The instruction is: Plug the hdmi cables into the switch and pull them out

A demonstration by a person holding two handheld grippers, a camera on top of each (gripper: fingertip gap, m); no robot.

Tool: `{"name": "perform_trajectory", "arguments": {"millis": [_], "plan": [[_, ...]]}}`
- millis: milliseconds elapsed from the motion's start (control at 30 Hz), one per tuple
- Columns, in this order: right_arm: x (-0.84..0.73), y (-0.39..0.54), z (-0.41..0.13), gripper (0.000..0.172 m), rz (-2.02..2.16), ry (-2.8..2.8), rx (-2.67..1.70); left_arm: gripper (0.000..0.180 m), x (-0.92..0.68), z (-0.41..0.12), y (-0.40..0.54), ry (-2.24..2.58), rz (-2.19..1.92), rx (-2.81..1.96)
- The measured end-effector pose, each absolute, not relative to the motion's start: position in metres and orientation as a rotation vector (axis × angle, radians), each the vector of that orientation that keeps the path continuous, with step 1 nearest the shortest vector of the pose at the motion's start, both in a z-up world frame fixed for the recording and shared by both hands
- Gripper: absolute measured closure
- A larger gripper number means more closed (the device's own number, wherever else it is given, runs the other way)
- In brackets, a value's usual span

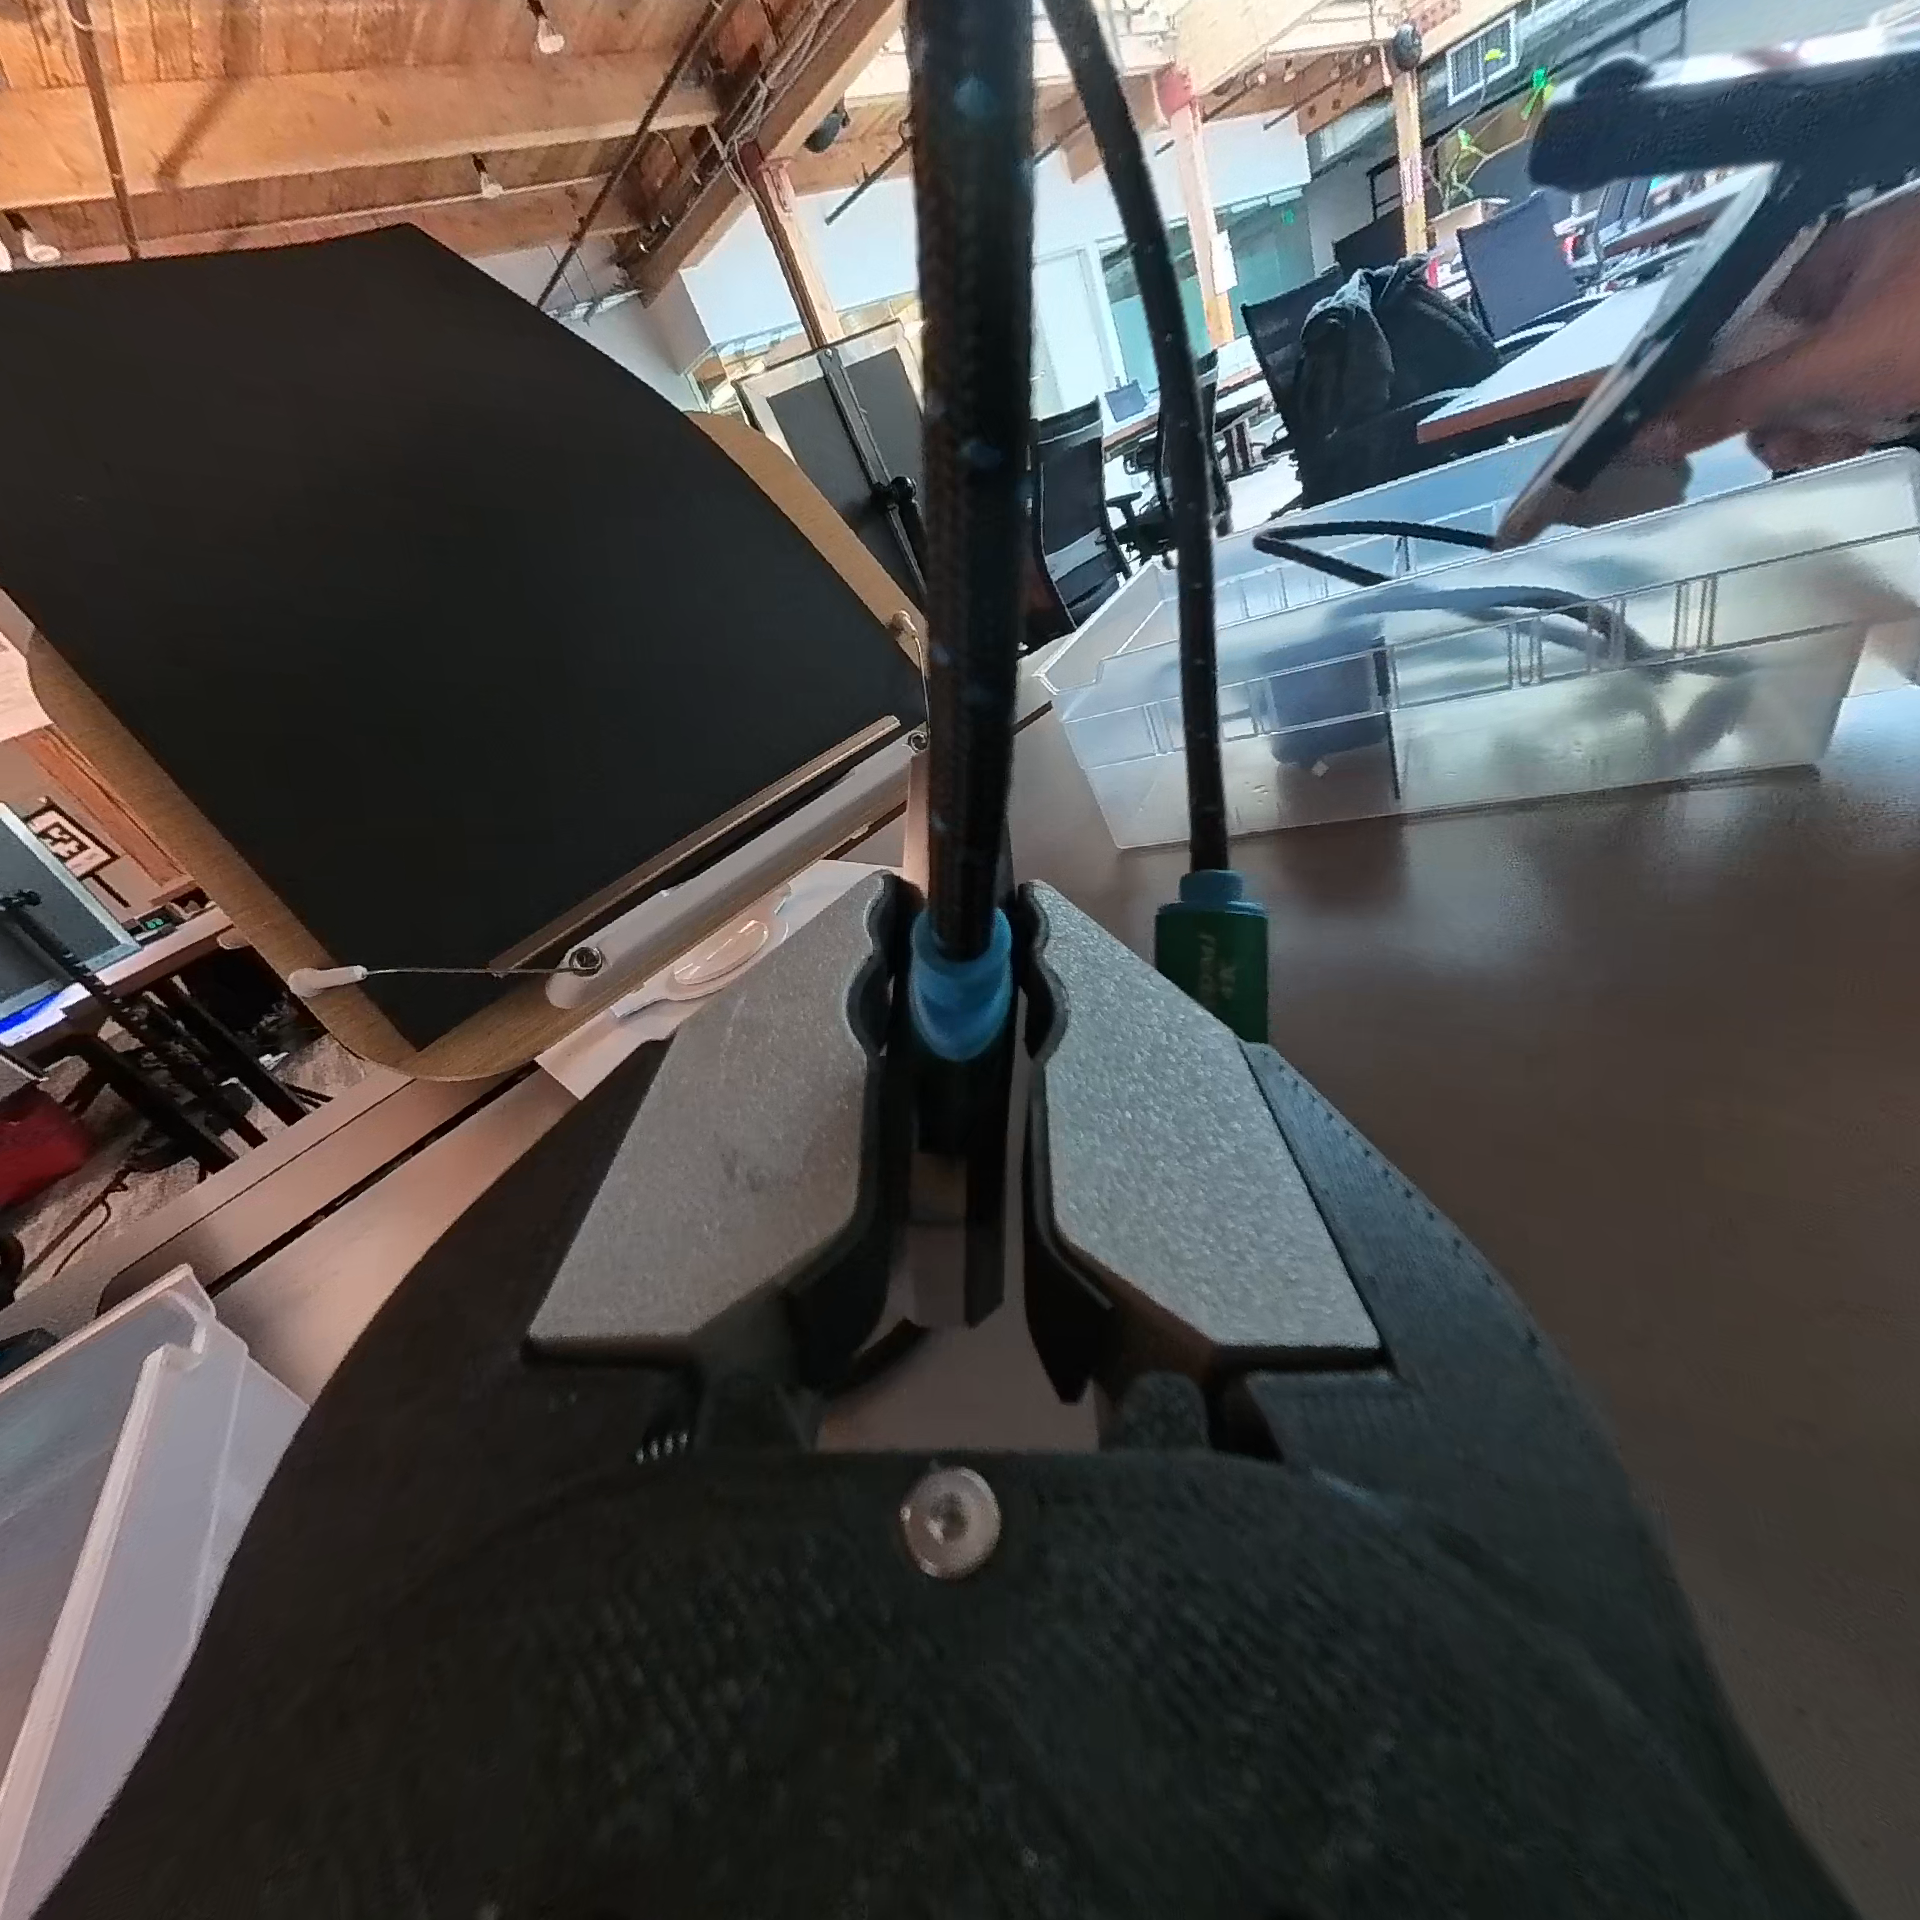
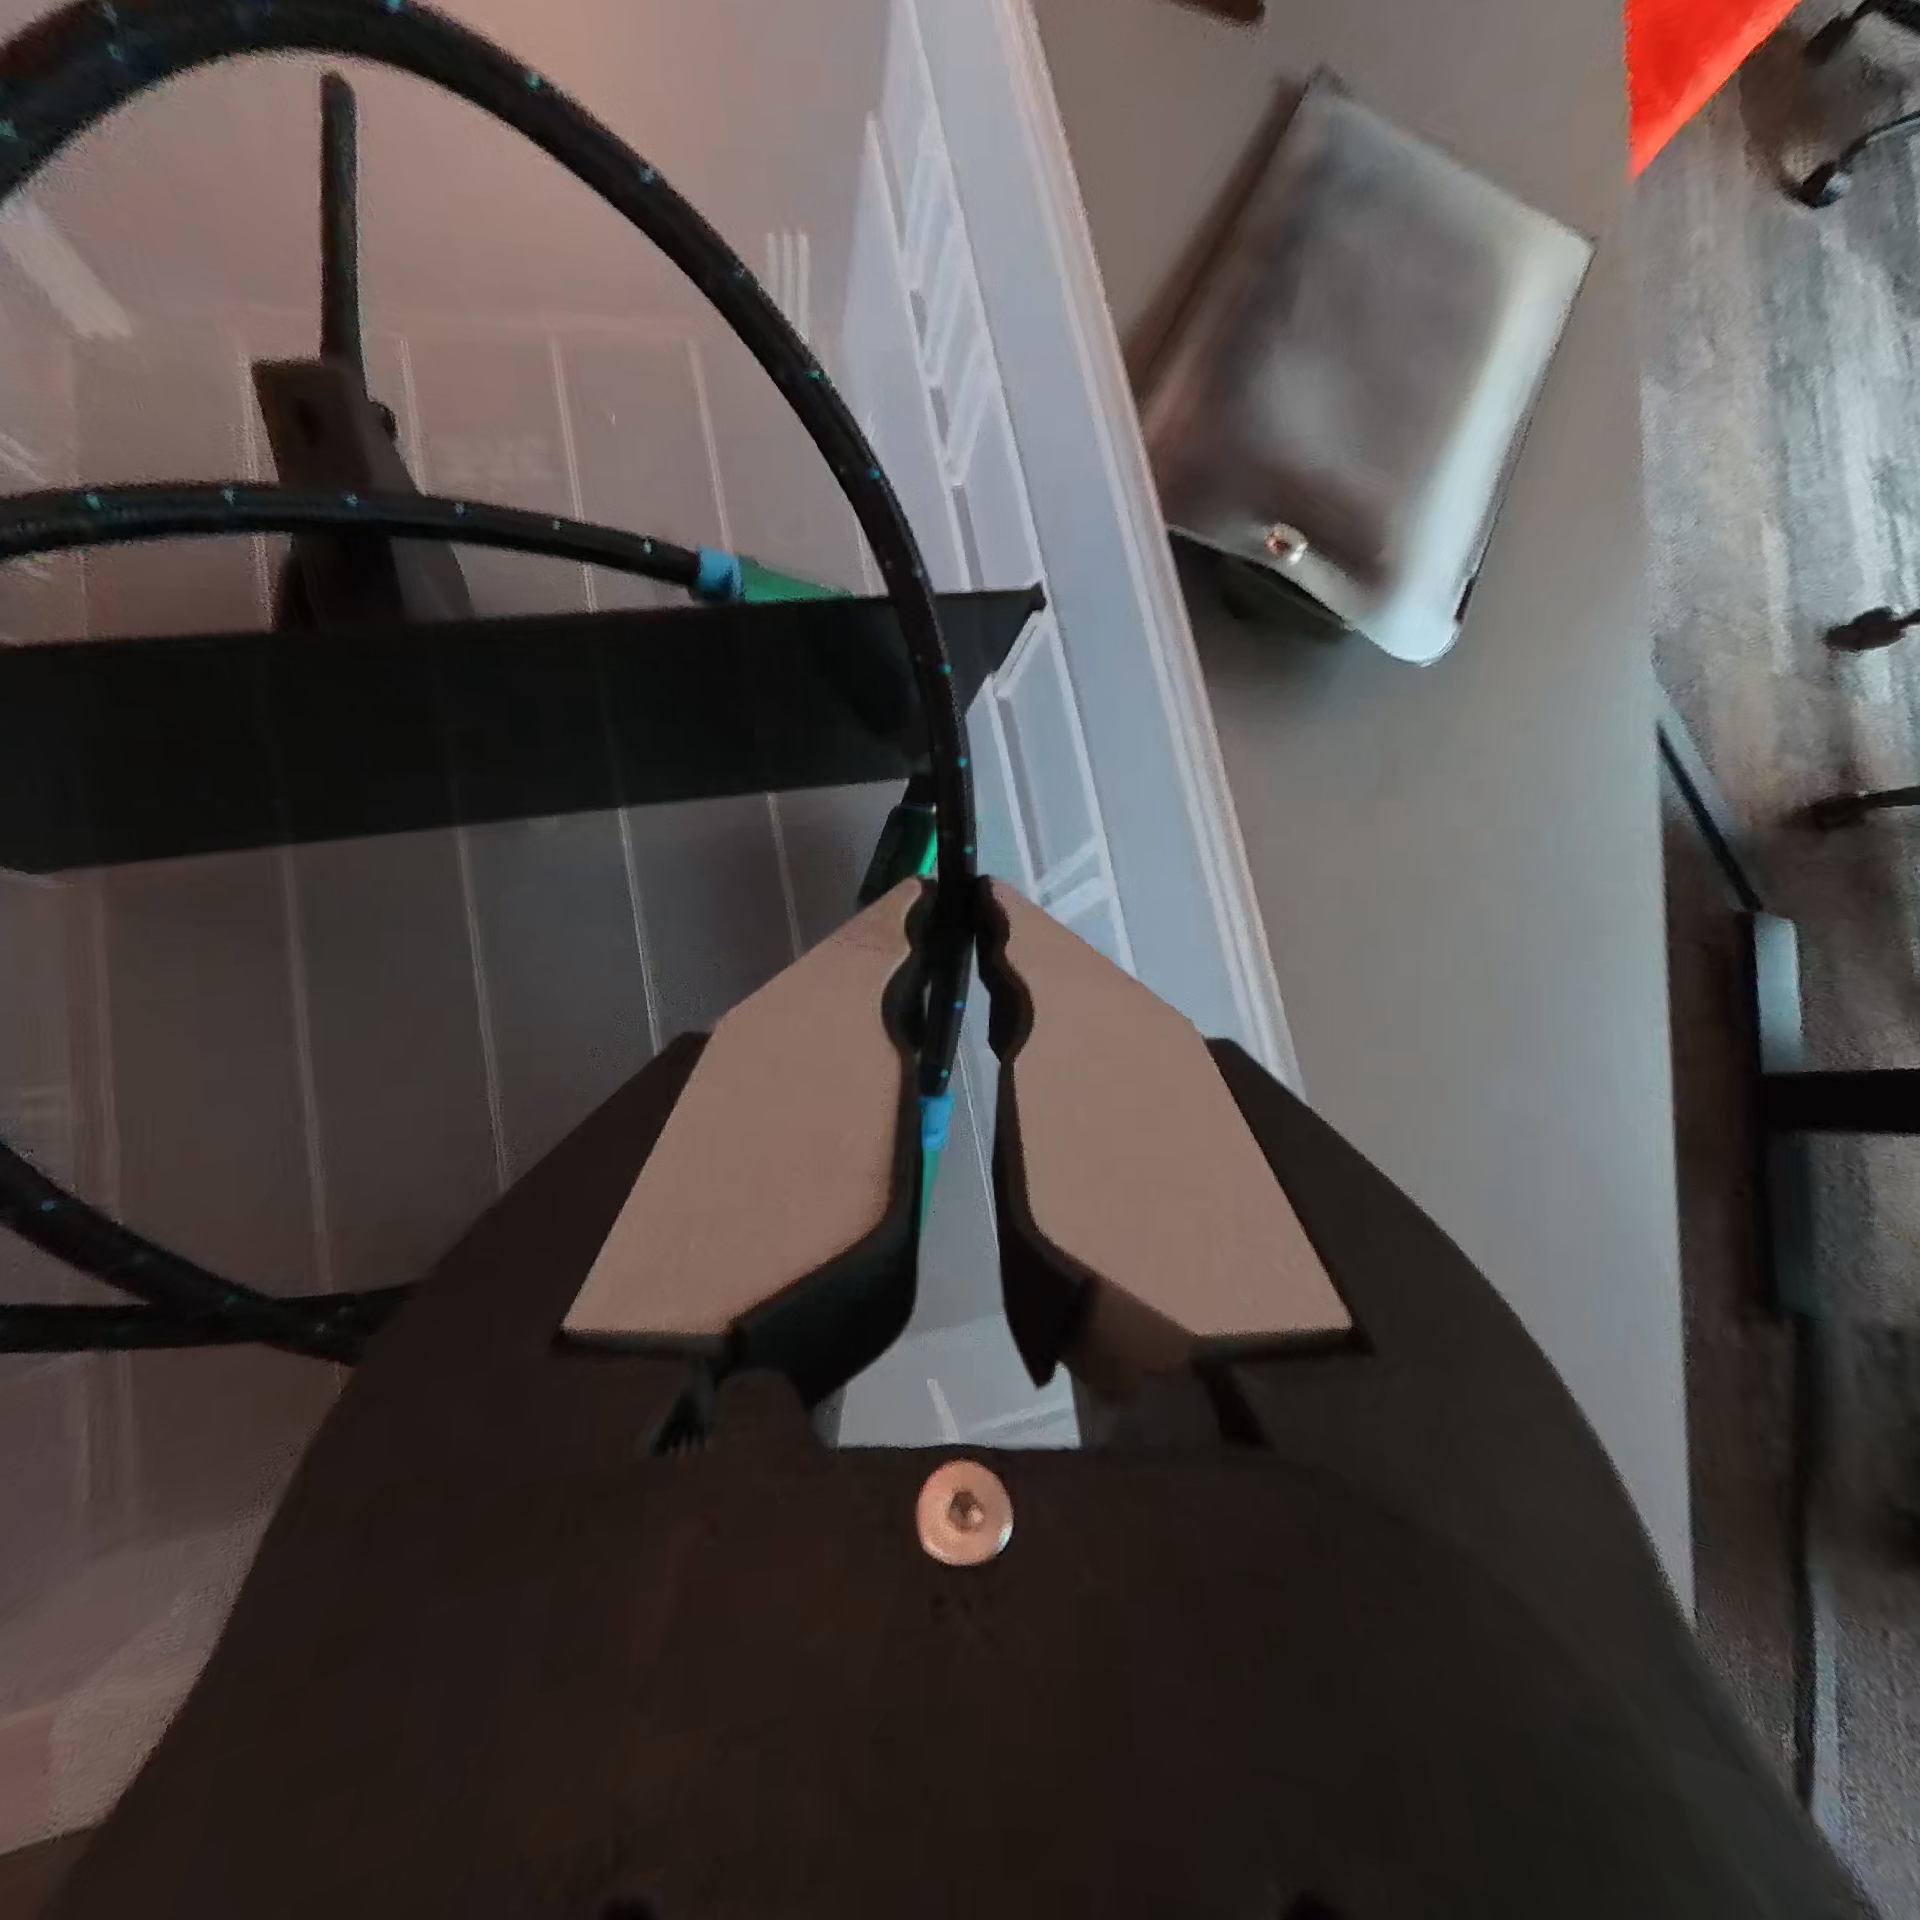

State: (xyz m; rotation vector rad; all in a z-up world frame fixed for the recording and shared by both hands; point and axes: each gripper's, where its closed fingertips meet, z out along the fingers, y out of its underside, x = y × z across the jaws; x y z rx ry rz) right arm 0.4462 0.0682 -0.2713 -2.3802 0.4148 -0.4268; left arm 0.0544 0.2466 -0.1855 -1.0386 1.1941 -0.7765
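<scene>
In the left wrist view my left gripper [image 1: 958, 971] is shut on the end of a black braided HDMI cable [image 1: 971, 520]. Both pads press on its blue strain relief [image 1: 956, 987], and the cable runs up out of frame. A second cable's green plug [image 1: 1214, 961] stands just right of my right finger. My right gripper [image 2: 951, 914] is shut on a black braided cable [image 2: 831, 416] near its end. That cable's blue collar and green plug [image 2: 933, 1127] lie between the fingers behind the tips. A flat black body [image 2: 468, 717], apparently the switch, crosses the view, with a green plug [image 2: 774, 587] at its far edge.
A clear plastic bin [image 1: 1455, 717] stands on the brown table [image 1: 1558, 1091], and its white rim shows in the right wrist view [image 2: 1049, 468]. A black panel [image 1: 416, 571] leans at left. Another clear bin [image 1: 104, 1558] is at lower left. A hand with the other gripper [image 1: 1714, 135] is at upper right. A shiny pouch [image 2: 1351, 395] lies beyond. About 45 cm separates my left fingertips from my right.
</scene>
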Motion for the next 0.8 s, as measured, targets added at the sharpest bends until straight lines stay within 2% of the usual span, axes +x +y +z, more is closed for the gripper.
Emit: {"name": "perform_trajectory", "arguments": {"millis": [267,600,800], "plan": [[0.391,0.050,-0.290,0.166,0.001,0.345,-2.562,0.161,0.055,-0.186,0.246,1.198,-0.777,-1.038],[0.386,0.051,-0.294,0.164,-0.015,0.327,-2.611,0.162,0.055,-0.187,0.246,1.198,-0.781,-1.041],[0.394,0.060,-0.239,0.156,-0.103,0.339,-2.369,0.162,0.055,-0.186,0.245,1.199,-0.778,-1.034]]}}
